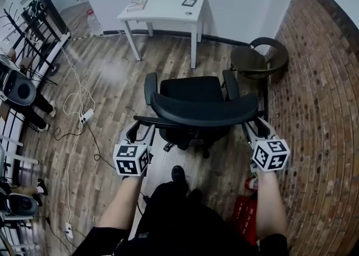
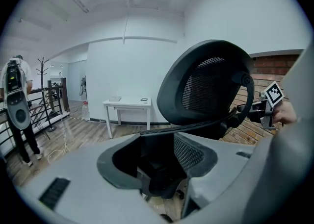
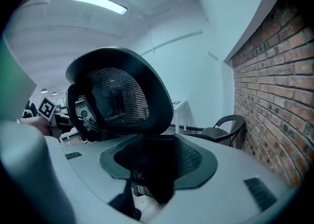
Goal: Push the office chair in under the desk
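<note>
Standing well away from the white bench (image 1: 162,9), the black office chair (image 1: 193,89) hides most of its wheels (image 1: 206,153). The left gripper (image 1: 141,131) and right gripper (image 1: 255,130) sit at its backrest (image 1: 205,116), jaws apart, squeezing nothing.

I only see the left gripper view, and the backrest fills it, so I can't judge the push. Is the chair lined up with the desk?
Observer: No. In the head view the office chair stands off to the right of the desk, with floor between them.
Operator: Anything on that right side?
Observer: A brown chair by the brick wall, near the office chair's right armrest.
Operator: And the right gripper?
Observer: Its fingers are apart at the backrest's right end.
</note>
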A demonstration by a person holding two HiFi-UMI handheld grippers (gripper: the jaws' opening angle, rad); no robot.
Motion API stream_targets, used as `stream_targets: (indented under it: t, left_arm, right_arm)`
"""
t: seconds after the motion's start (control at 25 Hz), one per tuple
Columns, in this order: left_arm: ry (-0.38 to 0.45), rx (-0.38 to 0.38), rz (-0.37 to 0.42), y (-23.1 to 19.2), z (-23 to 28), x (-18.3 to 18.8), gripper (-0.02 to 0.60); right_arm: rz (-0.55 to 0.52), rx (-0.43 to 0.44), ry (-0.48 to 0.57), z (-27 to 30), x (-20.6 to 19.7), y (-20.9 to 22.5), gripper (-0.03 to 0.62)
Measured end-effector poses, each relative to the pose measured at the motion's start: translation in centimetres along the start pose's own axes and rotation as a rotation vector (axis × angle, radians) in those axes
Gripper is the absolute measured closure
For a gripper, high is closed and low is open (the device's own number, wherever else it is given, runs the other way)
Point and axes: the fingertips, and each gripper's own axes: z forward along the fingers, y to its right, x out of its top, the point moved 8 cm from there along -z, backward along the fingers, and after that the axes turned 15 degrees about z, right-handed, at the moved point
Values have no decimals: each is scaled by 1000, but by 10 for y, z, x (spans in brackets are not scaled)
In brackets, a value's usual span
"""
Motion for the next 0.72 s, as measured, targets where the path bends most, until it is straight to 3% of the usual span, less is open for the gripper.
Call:
stream_targets:
  t: [0.32, 0.56, 0.72]
  left_arm:
    - [5, 27, -8, -25, 31, 10, 383]
    - [13, 43, -23, -60, 57, 18, 383]
    - [23, 54, -33, -87, 77, 21, 383]
  right_arm:
    - [-61, 117, 1, 57, 25, -27, 423]
    - [-198, 65, -14, 96, 42, -32, 393]
    - [-179, -12, -42, 116, 53, -7, 370]
